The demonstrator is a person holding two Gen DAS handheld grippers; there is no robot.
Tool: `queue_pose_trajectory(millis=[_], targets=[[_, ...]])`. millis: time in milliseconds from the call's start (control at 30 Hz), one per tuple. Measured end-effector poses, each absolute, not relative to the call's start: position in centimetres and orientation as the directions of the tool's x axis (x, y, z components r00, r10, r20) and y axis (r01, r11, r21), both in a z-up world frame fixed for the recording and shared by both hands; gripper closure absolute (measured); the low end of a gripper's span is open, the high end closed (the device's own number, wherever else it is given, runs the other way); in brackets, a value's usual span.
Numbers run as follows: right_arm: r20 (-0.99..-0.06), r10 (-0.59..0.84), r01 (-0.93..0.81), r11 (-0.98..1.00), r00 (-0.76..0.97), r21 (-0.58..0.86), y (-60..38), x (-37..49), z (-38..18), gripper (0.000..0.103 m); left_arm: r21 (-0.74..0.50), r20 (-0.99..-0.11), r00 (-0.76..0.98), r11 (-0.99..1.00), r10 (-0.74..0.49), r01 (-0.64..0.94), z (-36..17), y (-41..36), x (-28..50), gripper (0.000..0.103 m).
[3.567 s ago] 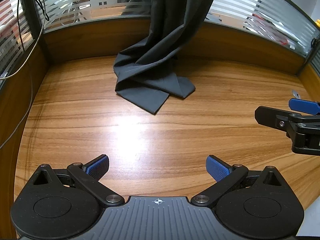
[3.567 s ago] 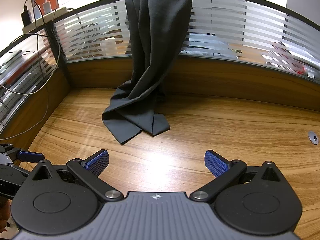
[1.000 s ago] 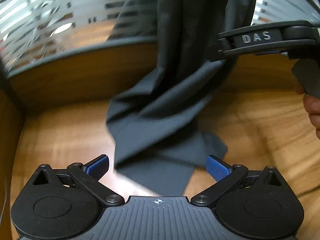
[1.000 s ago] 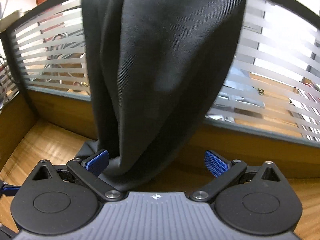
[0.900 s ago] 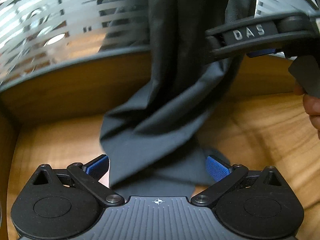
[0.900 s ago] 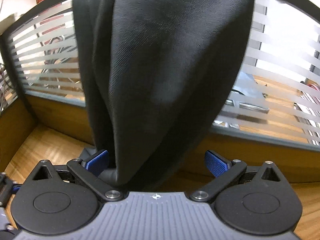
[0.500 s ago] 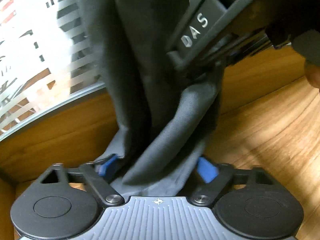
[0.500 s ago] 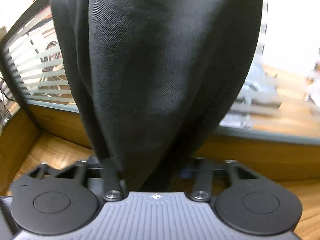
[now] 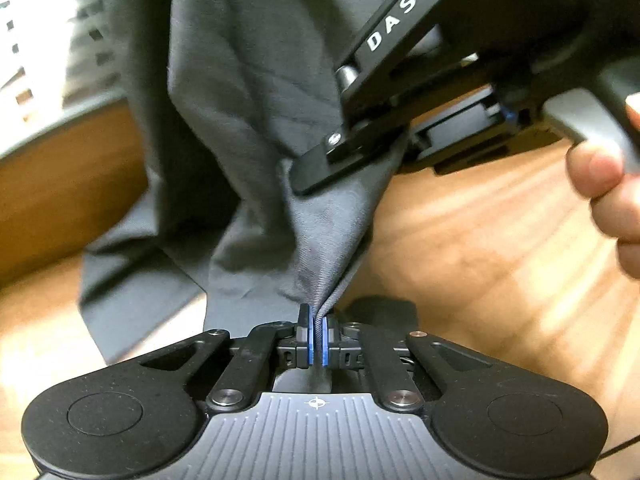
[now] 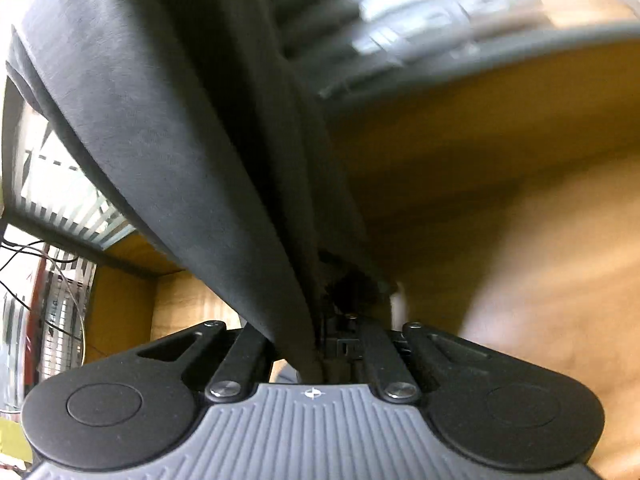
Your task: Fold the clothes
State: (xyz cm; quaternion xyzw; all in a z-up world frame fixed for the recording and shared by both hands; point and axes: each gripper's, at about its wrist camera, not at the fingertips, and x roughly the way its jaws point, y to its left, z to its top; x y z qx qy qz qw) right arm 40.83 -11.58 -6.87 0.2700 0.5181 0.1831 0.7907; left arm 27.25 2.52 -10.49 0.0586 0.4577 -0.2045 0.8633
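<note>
Left gripper [image 9: 318, 334] pinches a gathered fold of the dark cloth [image 9: 240, 128], blue pads [image 9: 306, 332] nearly together on it, low near the desk [image 9: 480, 260]. Right gripper [image 9: 320, 168] clamps the same cloth higher up, fabric running between its closed jaws. Cloth hangs from the partition [image 10: 500, 52], its lower end on the desk; two grips likely serve to pull it down for folding.

Top of the dark cloth [image 9: 256, 92] runs off the upper edge in both views, so no telling where it ends. In the right wrist view the cloth [image 10: 192, 168] covers the right tongs [image 10: 320, 344], pads hidden. The frosted partition [image 10: 452, 28] and far surface [image 10: 520, 240] are smeared with blur. The hand [image 9: 612, 196] is cut off at the right edge.
</note>
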Motion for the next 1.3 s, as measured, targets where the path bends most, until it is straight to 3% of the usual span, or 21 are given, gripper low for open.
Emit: queue_pose_trajectory(millis=[200, 667, 933, 1300], targets=[[-0.731, 0.575, 0.042, 0.775, 0.366, 0.63, -11.7, 34.9, -7.8, 0.099, -0.176, -0.832, 0.431, 0.904, -0.348, 0.39, -10.7, 0.8, 24.2, 0.097], [-0.748, 0.575, 0.059, 0.779, 0.331, 0.625, -11.0, 24.2, -8.7, 0.099, -0.258, -0.855, 0.331, 0.881, -0.4, 0.398, -10.3, -1.6, 16.3, 0.098], [-0.762, 0.563, 0.072, 0.788, 0.319, 0.612, -10.6, 19.4, -9.3, 0.099, -0.245, -0.892, 0.219, 0.829, -0.396, 0.502, -10.9, -4.0, 13.4, 0.098], [-0.778, 0.562, 0.09, 0.792, 0.28, 0.604, -11.6, 13.9, -10.6, 0.099, -0.288, -0.919, 0.099, 0.821, -0.382, 0.493, -13.0, -7.8, 12.3, 0.1]])
